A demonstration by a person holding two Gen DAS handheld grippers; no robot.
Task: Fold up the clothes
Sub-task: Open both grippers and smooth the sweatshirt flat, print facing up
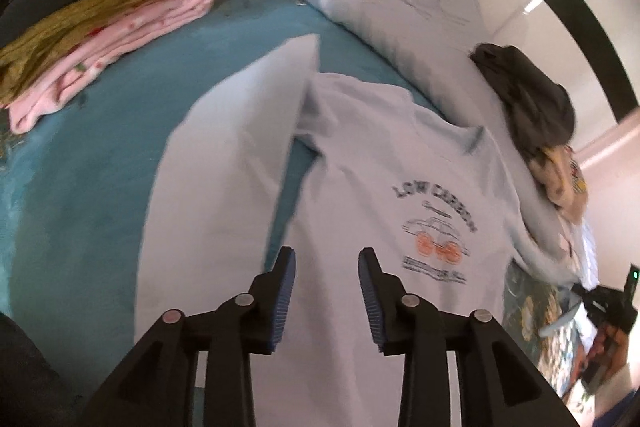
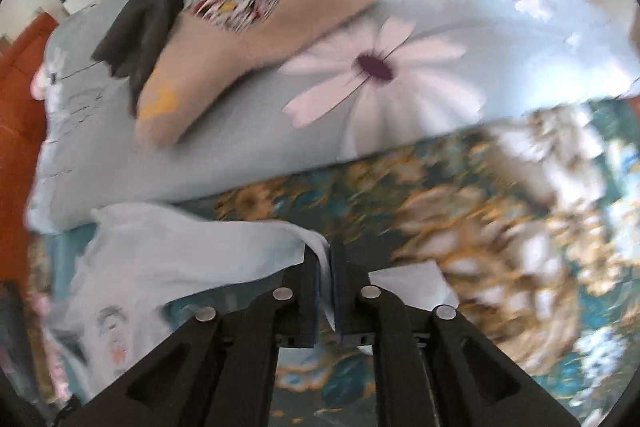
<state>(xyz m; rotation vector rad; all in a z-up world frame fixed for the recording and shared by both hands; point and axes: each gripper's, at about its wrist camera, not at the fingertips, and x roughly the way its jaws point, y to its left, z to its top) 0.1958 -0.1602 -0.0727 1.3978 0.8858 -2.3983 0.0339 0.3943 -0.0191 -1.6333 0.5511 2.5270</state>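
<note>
Fabric tension was the controlling factor at this stage. The right gripper had its fingers closed on a thin edge of the pale blue T-shirt, apparently a sleeve or side edge, and held it raised off the bed. The left gripper hovered over the shirt body with its fingers apart and nothing between them.

Recommended procedure, as a judgement: carry the pinched edge across in one level sweep, keep the cloth taut enough to avoid a bunched crease, and use the open left fingers to pin the body near the intended fold line. How many folds the shirt already carried could not be settled from these views.

The T-shirt lay print-up on the teal floral bed, its collar pointing away from the left gripper. It bore "LOW CARBON" lettering over a car drawing with orange wheels. One sleeve was spread flat to the left. A floral duvet lay just beyond the shirt.
</note>
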